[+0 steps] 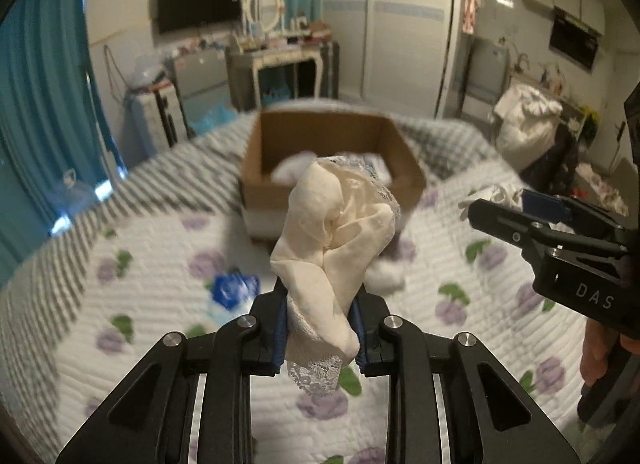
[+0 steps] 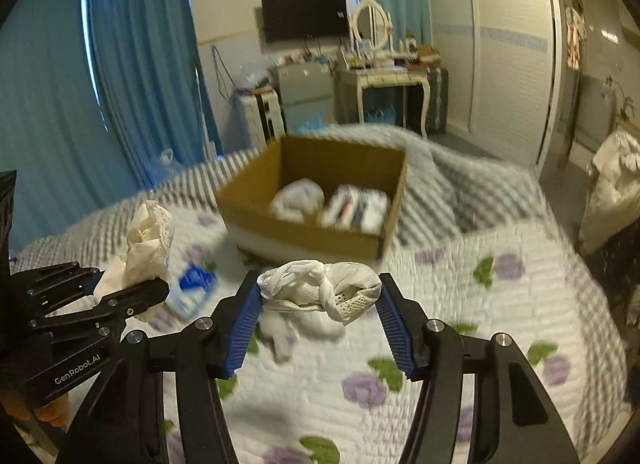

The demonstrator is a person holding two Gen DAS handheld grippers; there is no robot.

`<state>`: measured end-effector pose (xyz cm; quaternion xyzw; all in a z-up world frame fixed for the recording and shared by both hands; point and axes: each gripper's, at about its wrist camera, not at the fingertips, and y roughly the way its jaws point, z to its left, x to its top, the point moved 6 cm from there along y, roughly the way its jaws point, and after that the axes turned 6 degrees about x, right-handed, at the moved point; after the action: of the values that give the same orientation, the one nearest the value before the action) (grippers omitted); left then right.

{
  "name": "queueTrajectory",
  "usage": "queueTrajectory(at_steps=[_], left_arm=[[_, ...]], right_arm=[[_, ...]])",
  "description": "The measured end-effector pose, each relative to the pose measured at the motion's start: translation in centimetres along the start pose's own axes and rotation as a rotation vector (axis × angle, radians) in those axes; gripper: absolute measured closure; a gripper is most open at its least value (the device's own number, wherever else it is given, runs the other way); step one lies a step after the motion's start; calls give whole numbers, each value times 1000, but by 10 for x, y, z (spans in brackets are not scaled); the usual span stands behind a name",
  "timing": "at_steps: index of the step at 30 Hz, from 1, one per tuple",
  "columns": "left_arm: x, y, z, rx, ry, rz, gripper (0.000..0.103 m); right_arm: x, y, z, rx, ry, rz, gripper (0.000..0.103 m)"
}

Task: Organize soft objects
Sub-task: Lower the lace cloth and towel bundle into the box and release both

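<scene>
Bed quilt (image 2: 460,304): cardboard box (image 2: 304,229) holds white bundles (image 2: 298,195).

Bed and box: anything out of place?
A blue-and-white packet and a white cloth lie loose on the quilt beside the cardboard box; otherwise nothing stands out.

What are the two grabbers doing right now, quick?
Left gripper: shut on the cream lace-trimmed cloth.
Right gripper: jaws wide apart, with the white knotted cloth spanning them; a firm grip cannot be told.
</scene>
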<state>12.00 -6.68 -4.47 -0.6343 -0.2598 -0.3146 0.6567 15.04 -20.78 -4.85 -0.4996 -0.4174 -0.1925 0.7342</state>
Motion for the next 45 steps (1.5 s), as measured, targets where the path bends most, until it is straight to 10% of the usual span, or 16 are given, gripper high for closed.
queueTrajectory(at_steps=[15,26,30,33,45], left_arm=[[108,22,16,67,78,-167,78],[109,145,-4,43,107,-54,73],[101,171,-6,111,141,-70,23],[95,179,-4,117,111,-71,23],[98,66,29,192,81,-156,23]], right_arm=[[133,23,5,27,-17,-124,46],[125,137,-53,3,72,-54,46],[107,173,-77,15,136,-9,38],[100,179,-86,13,152,4,19],[133,82,-58,-48,91,-85,18]])
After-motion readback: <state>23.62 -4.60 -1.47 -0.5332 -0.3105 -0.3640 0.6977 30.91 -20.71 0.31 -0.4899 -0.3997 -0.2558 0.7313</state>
